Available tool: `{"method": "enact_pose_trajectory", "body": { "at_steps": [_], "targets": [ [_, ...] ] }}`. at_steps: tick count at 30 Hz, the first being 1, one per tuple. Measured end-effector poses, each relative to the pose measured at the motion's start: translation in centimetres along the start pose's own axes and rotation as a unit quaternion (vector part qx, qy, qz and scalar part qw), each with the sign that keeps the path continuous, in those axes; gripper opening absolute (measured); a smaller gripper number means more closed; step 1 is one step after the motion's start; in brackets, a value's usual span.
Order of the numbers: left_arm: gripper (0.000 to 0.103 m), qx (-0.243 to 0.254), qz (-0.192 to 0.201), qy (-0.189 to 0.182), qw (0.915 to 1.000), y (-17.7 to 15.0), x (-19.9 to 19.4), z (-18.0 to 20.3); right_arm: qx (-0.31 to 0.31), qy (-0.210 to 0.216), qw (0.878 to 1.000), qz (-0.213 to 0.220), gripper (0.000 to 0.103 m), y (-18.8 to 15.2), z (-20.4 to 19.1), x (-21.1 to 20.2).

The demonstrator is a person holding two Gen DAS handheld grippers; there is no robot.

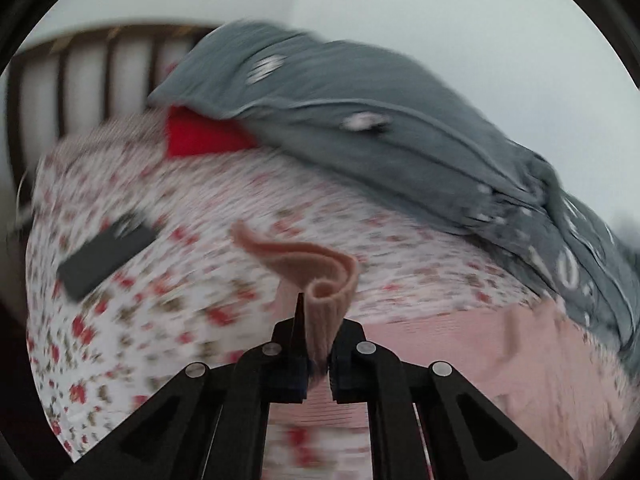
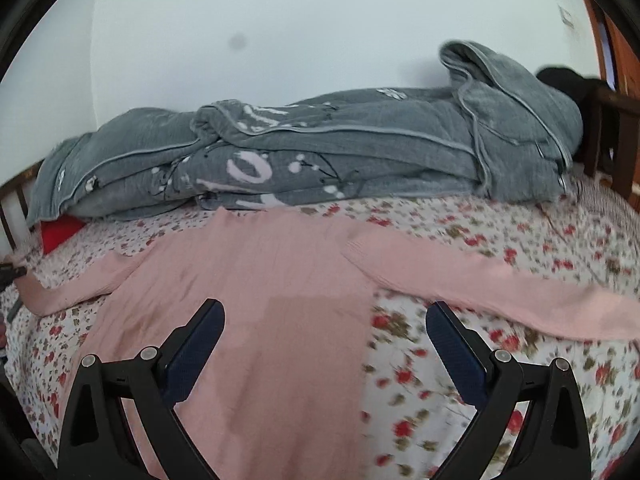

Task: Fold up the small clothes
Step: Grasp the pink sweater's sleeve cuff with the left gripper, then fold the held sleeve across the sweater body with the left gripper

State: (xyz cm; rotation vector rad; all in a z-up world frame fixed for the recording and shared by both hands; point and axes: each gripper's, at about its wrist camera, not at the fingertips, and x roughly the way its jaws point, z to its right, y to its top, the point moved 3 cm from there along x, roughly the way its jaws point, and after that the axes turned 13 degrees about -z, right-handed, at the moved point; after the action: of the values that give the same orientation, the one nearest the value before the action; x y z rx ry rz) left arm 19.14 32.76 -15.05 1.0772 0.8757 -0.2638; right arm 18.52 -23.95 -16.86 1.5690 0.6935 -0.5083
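Pinching the pink sleeve cuff (image 1: 320,320), left tool (image 1: 318,360) clamps; right tool (image 2: 324,344) gapes wide.

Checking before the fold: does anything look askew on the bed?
Yes. The pink knit top lies flat, but its sleeve cuff curls up, pinched in the left gripper. A darker patch marks its front.
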Motion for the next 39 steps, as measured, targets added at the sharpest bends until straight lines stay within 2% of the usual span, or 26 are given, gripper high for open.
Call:
{"method": "enact_pose_trajectory", "body": {
  "at_steps": [4, 6, 8, 12, 17, 20, 23, 25, 28, 31, 39],
  "targets": [
    [0.008, 0.052, 0.032, -0.001, 0.9982, -0.8, -1.9, 8.9, 0.02, -0.005, 1.0, 0.009, 0.1, -0.4, 2.8, -0.8],
    [0.008, 0.07, 0.036, -0.018, 0.9967, -1.9, -2.5, 13.2, 0.042, 0.011, 0.999, 0.016, 0.1, -0.3, 4.4, -1.6],
    [0.008, 0.09, 0.026, -0.038, 0.9949, -3.1, -2.5, 17.2, 0.057, 0.021, 0.998, 0.024, 0.1, -0.3, 5.8, -2.3],
    [0.008, 0.141, 0.007, -0.065, 0.9878, -6.3, -2.5, 26.0, 0.089, 0.014, 0.995, 0.037, 0.1, -0.4, 8.8, -3.3],
    [0.008, 0.207, -0.029, -0.1, 0.9727, -11.5, -1.5, 36.3, 0.142, 0.063, 0.987, 0.038, 0.1, -0.7, 12.2, -3.7],
    [0.008, 0.246, -0.066, -0.108, 0.961, -15.6, 0.2, 41.0, 0.171, 0.07, 0.982, 0.03, 0.1, -1.1, 13.9, -3.5],
    [0.008, 0.275, -0.097, -0.115, 0.9494, -19.1, 2.2, 43.0, 0.201, 0.1, 0.974, 0.021, 0.1, -1.6, 15.0, -3.4],
    [0.008, 0.293, -0.131, -0.105, 0.9411, -21.1, 4.1, 43.2, 0.218, 0.114, 0.969, 0.021, 0.1, -1.8, 15.5, -3.4],
    [0.008, 0.27, -0.128, -0.138, 0.9441, -20.4, 3.6, 42.2, 0.224, 0.11, 0.968, 0.027, 0.1, -1.8, 15.6, -3.5],
    [0.01, 0.253, -0.139, -0.161, 0.9438, -20.6, 3.7, 41.5, 0.216, 0.115, 0.97, 0.013, 0.1, -1.6, 14.7, -2.8],
    [0.01, 0.247, -0.136, -0.164, 0.9453, -20.6, 3.6, 41.3, 0.175, 0.094, 0.979, -0.043, 0.1, -2.4, 11.5, -0.2]
  ]
}}
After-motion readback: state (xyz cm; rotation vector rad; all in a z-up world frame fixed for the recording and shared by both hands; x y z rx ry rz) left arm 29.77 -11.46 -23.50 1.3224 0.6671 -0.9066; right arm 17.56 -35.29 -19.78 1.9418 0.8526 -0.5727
